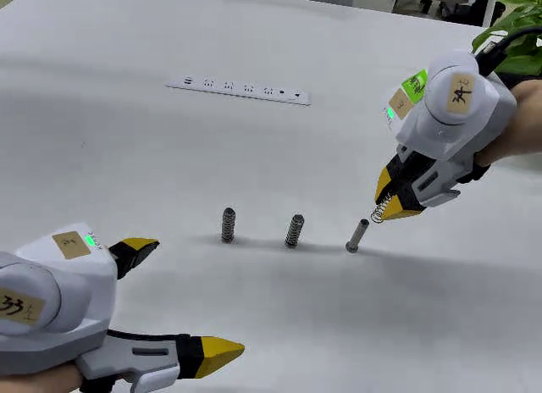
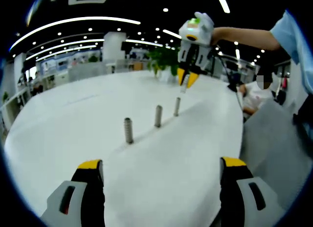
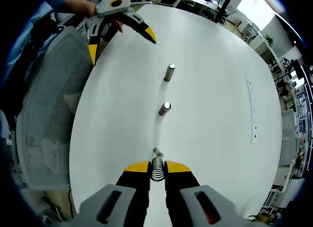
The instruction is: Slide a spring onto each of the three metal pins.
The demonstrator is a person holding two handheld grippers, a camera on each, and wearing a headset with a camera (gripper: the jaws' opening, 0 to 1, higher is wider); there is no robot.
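Two pins [image 1: 229,225] mid-table stood sprung; the right tongs [image 1: 386,205] pinched the last spring [image 1: 379,211] just above the bare pin [image 1: 357,235] to thread it, left tongs [image 1: 196,296] wide by the table's [image 1: 254,37] near edge.

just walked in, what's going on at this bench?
A person works two handheld grippers over a white table. The right gripper is shut on a spring, held close by the top of the bare pin at one end of the row. The middle pin and the pin at the other end already carry springs. The left gripper hangs open off to the side, holding nothing.
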